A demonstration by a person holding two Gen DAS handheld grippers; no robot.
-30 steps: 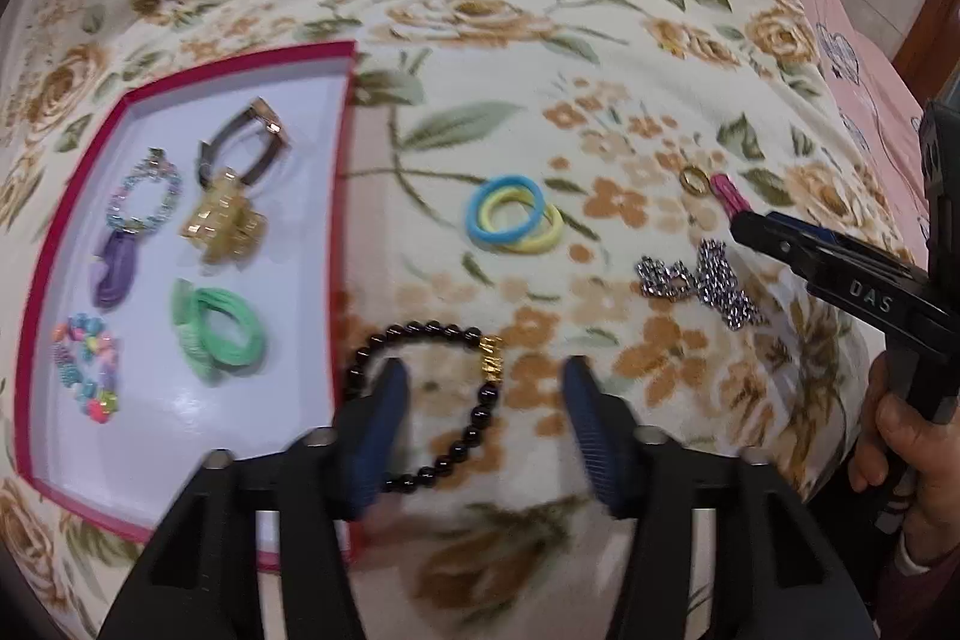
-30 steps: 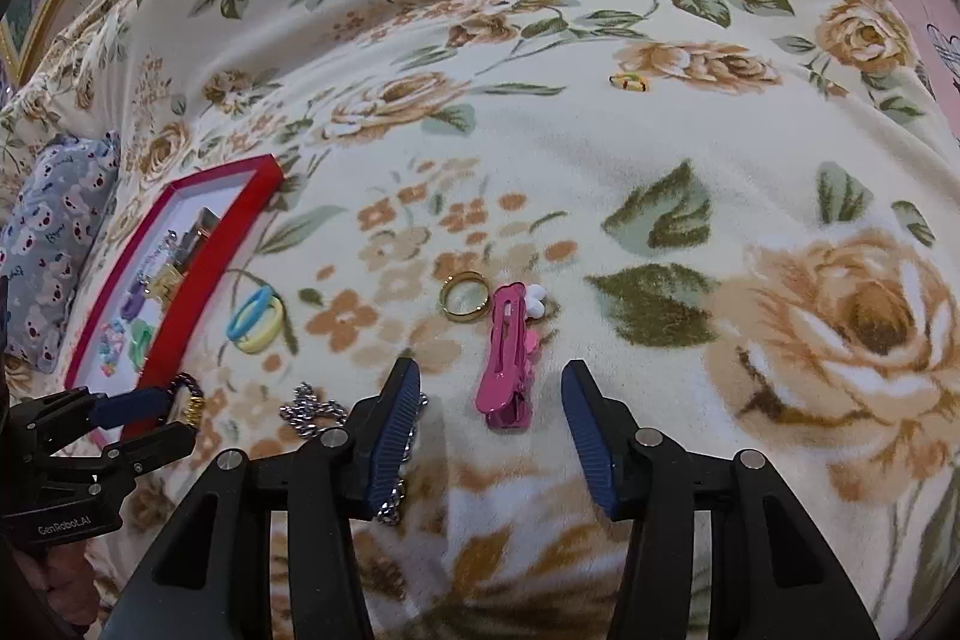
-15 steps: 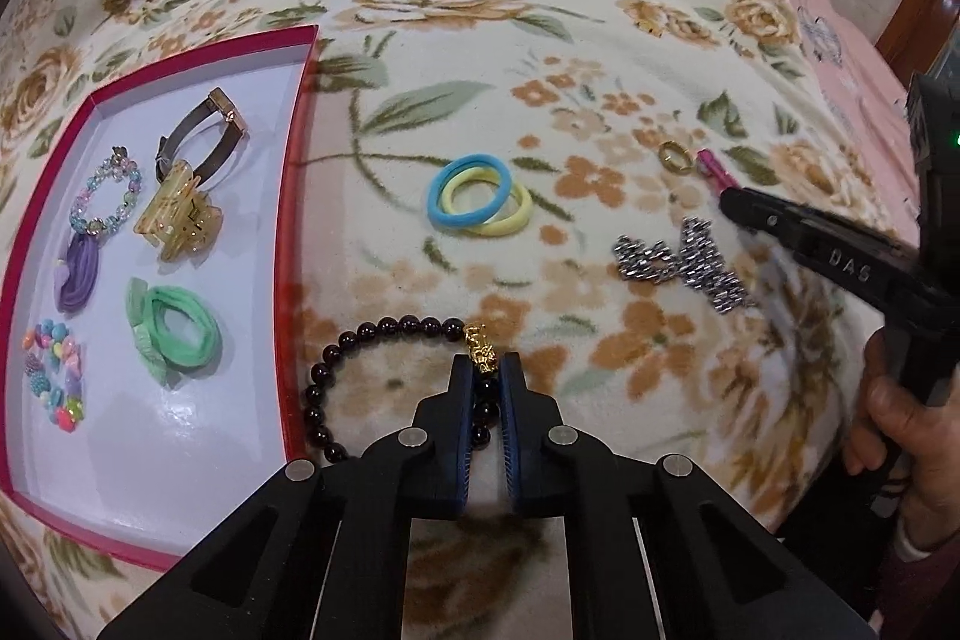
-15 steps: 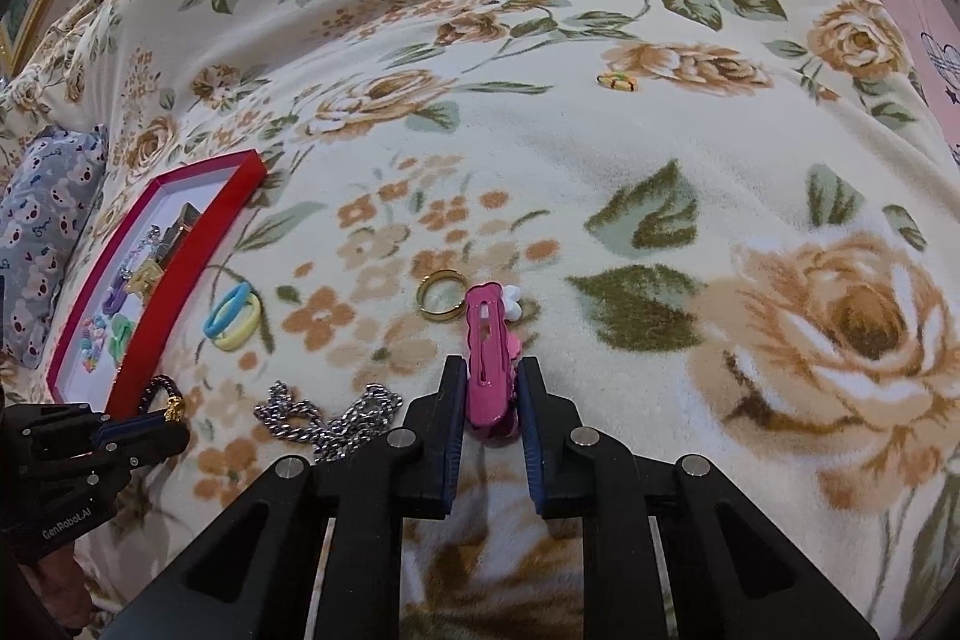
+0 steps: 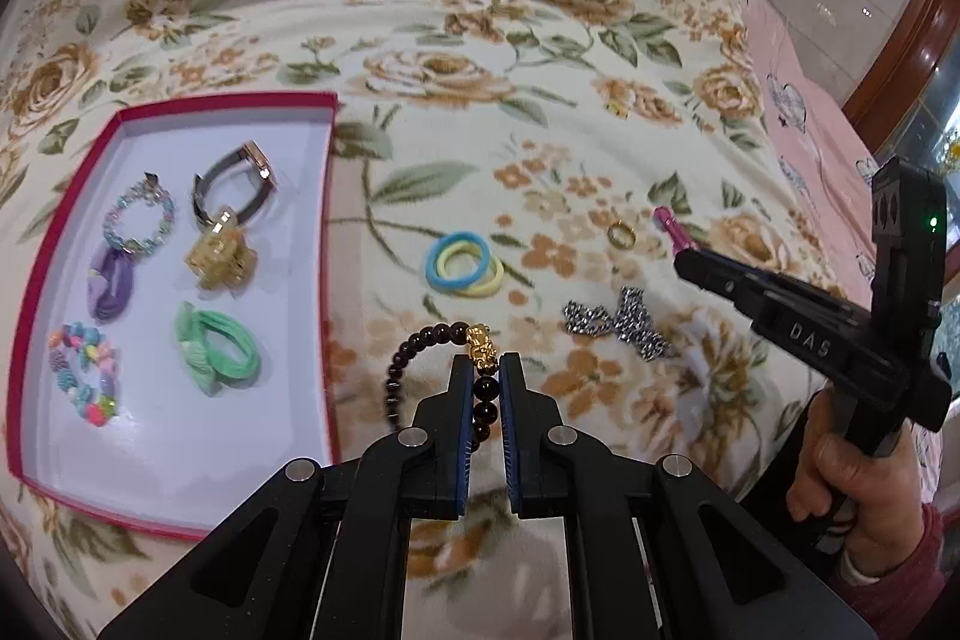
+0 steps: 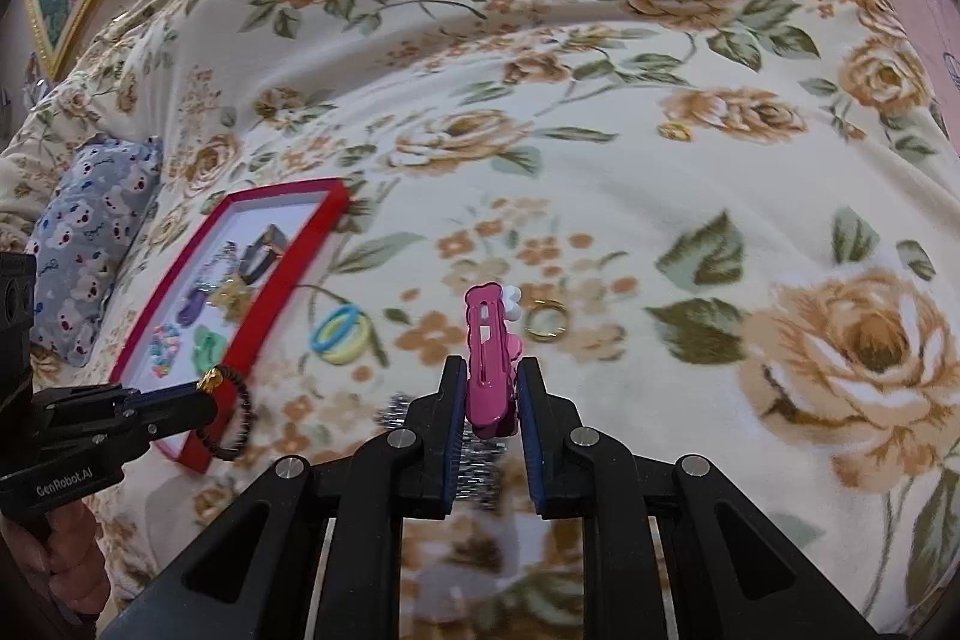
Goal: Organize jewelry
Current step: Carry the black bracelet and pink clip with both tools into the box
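Since half a second ago, both held pieces have been raised off the floral bedspread (image 5: 456, 16).

Left wrist view: the left claw (image 5: 485, 376) is clamped on the dark round-bead bracelet with a gold charm (image 5: 477, 346), gripped just below the charm. The bracelet, which lay flat on the fabric before, is now seen hanging in a loop to the left of the fingers, close to the right wall of the red-rimmed, white-lined shallow box (image 5: 329, 244). Inside the box are kept a green fabric hair tie (image 5: 219, 347), a gold-coloured plastic claw clip (image 5: 221, 253), a dark strap bracelet with a rose-gold buckle (image 5: 237, 181), a pastel bead bracelet (image 5: 139, 220), a purple scrunchie (image 5: 108, 280) and a multicoloured candy-bead bracelet (image 5: 84, 379). On the bedspread are left a blue and a yellow hair band stacked together (image 5: 463, 265), a silver chain (image 5: 618, 322) and a gold ring (image 5: 621, 235). The right claw's black body is seen at the right edge, a pink tip showing beyond it.

Right wrist view: the right claw (image 6: 491, 400) is closed on the lower half of the glossy pink hair clip with a white bow (image 6: 489, 358); the clip is held upright, its tip now lifted clear of the bedspread, just left of the gold ring (image 6: 546, 319). The silver chain (image 6: 396, 409) is partly hidden behind the fingers. At lower left the left claw (image 6: 204, 403) is seen holding the bracelet (image 6: 231, 415) over the box's near corner (image 6: 198, 454).
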